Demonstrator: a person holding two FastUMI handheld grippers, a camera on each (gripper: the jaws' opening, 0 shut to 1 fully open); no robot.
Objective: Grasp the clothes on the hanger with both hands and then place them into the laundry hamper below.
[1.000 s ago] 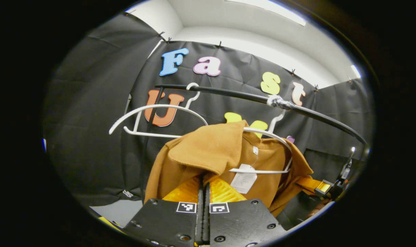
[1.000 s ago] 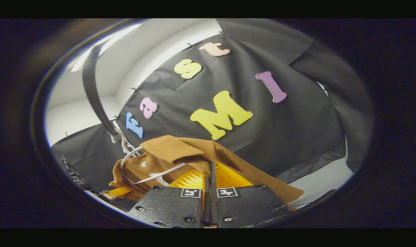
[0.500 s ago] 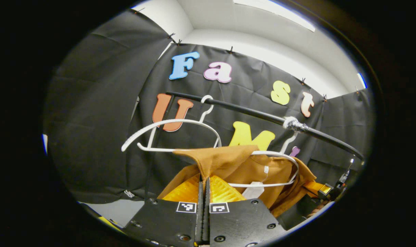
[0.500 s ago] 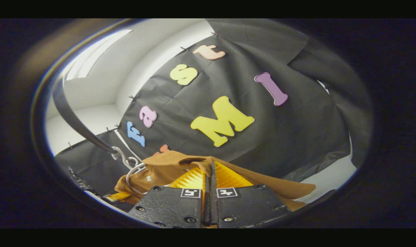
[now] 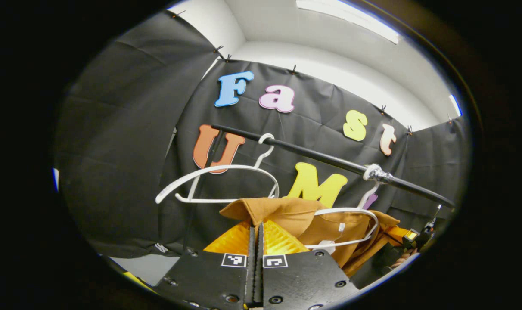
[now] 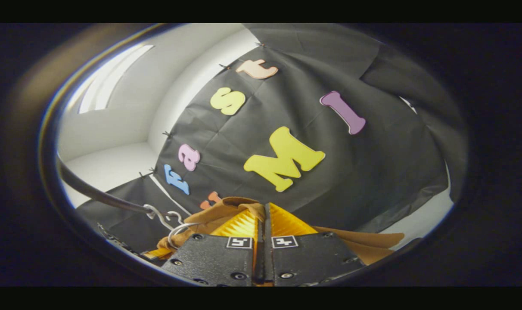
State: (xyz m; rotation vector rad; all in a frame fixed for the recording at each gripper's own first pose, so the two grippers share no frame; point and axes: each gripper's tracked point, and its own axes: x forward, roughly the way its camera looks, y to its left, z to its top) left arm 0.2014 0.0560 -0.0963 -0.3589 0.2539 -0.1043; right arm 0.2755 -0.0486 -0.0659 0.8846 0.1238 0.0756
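- The left gripper [image 5: 256, 228] had its fingers pinched tight on a fold of the shirt [image 5: 287, 213]; the right gripper [image 6: 263, 215] was clamped on the cloth likewise.
- The shirt hung half off its hanger [image 5: 355, 213], just under the rail [image 5: 321, 157].
- Risk: the collar looked liable to snag the hanger and drag it along.
- Both grippers pointed upward, low beneath the rail.
- An empty hanger [image 5: 218, 172] hung beside.

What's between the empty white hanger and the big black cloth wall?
In the left gripper view, only the black rail carrying the empty white hanger; behind it hangs the cloth wall.
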